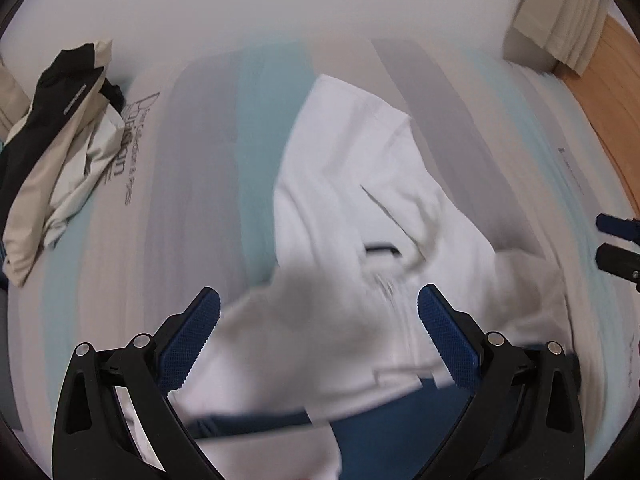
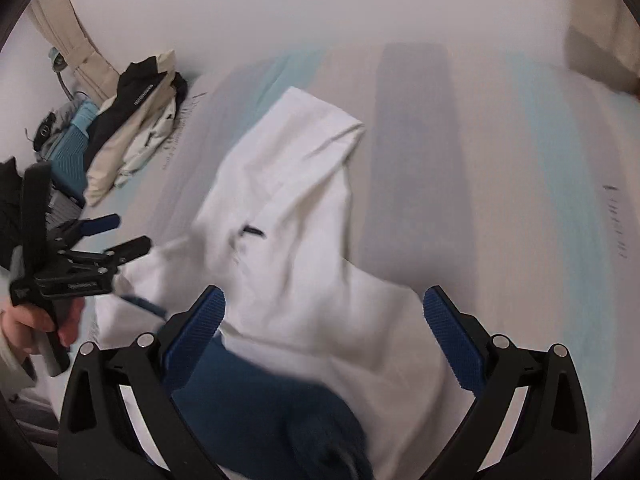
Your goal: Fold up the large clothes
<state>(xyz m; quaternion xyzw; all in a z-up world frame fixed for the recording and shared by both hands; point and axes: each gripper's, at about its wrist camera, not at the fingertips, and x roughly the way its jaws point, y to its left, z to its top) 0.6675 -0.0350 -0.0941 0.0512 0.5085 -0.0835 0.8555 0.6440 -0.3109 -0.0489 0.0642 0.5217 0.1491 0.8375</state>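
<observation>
Left gripper [image 1: 318, 312]: fingers spread wide and holding nothing, hovering just above the near part of the garment; also seen from the right wrist view [image 2: 120, 234], held in a hand [image 2: 28, 320]
Right gripper [image 2: 324, 312]: fingers likewise released, nothing between them, poised over the garment's near edge
White garment [image 1: 360, 208]: lay crumpled on the striped bed cover [image 1: 208, 160], partly folded over itself, a small dark mark near its middle
Blue part [image 2: 260, 400]: dark blue cloth at the garment's near end, under the right gripper
Other clothes [image 1: 60, 140]: beige and black pile at the cover's left edge, well apart from the white garment
Blur: both views smeared, fine detail unclear
</observation>
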